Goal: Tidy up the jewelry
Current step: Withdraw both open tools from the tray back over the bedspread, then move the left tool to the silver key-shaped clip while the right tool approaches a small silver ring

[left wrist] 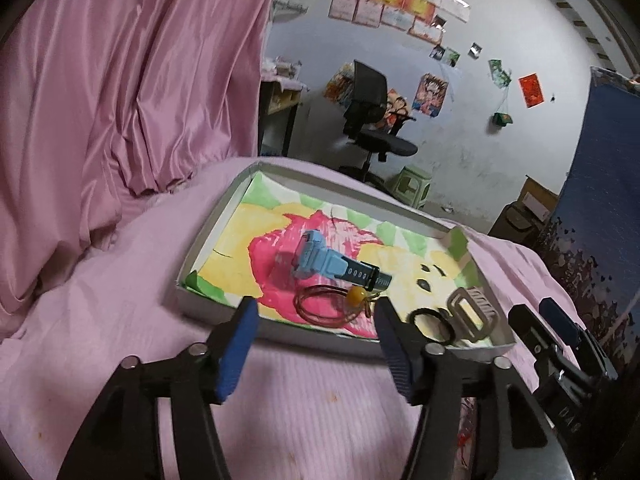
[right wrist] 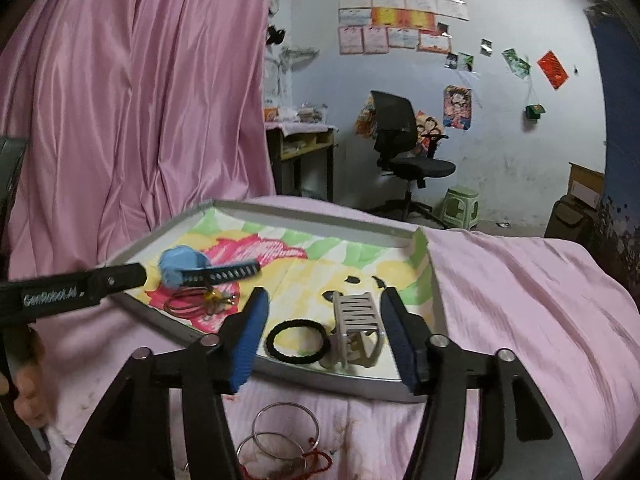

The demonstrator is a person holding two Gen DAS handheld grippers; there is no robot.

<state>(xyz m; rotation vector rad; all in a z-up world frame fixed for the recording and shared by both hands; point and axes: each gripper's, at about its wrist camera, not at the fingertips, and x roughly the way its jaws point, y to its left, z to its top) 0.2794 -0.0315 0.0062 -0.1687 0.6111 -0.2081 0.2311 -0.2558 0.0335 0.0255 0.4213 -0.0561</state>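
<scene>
A shallow grey tray [left wrist: 208, 236] [right wrist: 320, 380] lined with a painted sheet lies on the pink bedspread. In it lie a blue watch [left wrist: 332, 266] [right wrist: 188, 266], a brown cord bracelet with an amber bead [left wrist: 332, 304] [right wrist: 196, 300], a black hair tie [left wrist: 432, 326] [right wrist: 298, 340] and a beige hair claw [left wrist: 472, 314] [right wrist: 358, 328]. My left gripper [left wrist: 314, 320] is open and empty at the tray's near edge, in front of the bracelet. My right gripper [right wrist: 324, 312] is open and empty, its fingers either side of the claw and hair tie. Silver bangles with a red string [right wrist: 284, 440] lie on the bedspread below it.
A pink curtain [left wrist: 120, 80] hangs at the left. Beyond the bed are a black office chair [right wrist: 400, 140], a green stool [right wrist: 460, 206], a desk [right wrist: 300, 148] and a blue panel [left wrist: 600, 200] at the right.
</scene>
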